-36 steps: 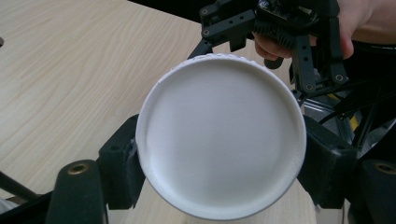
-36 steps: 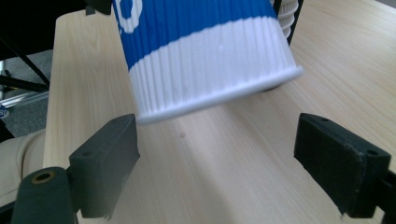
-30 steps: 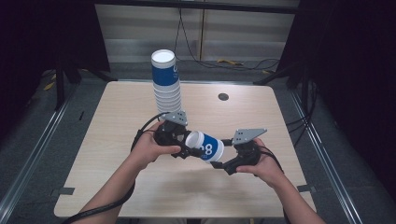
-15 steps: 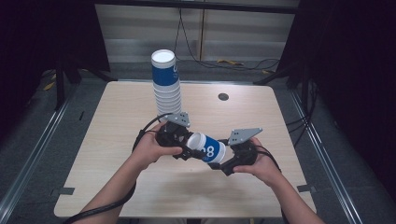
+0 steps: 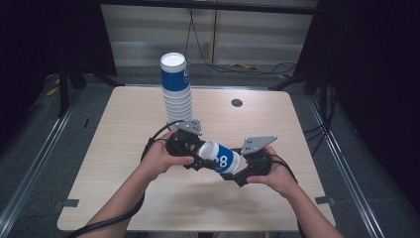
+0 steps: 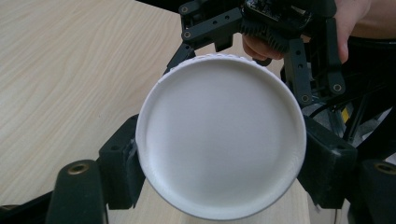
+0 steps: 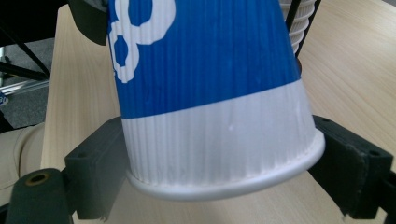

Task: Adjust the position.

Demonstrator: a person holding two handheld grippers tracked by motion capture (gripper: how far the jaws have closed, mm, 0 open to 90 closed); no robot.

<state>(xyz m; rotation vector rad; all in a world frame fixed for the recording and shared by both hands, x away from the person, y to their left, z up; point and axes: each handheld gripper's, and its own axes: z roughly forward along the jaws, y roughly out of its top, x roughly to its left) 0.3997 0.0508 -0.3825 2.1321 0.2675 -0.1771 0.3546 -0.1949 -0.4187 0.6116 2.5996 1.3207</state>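
Note:
A blue and white ribbed paper cup (image 5: 223, 157) lies on its side in the air above the table's front middle, held from both ends. My left gripper (image 5: 198, 156) is shut on its base end; the round white bottom (image 6: 219, 140) sits between that gripper's (image 6: 222, 161) black pads. My right gripper (image 5: 236, 173) is on the rim end, and its jaws have just been closing with the cup (image 7: 205, 93) between them. In the right gripper view its pads (image 7: 100, 172) press the white band above the rolled rim, with the gripper (image 7: 223, 170) under the cup.
A tall stack of matching cups (image 5: 177, 89) stands upright on the wooden table (image 5: 124, 129), just behind the left hand. A round cable hole (image 5: 236, 103) lies at the back right. Dark floor and rails surround the table.
The right gripper has edged slightly left, closer onto the cup's rim end. The left hand, the cup stack and the cup's tilt look the same.

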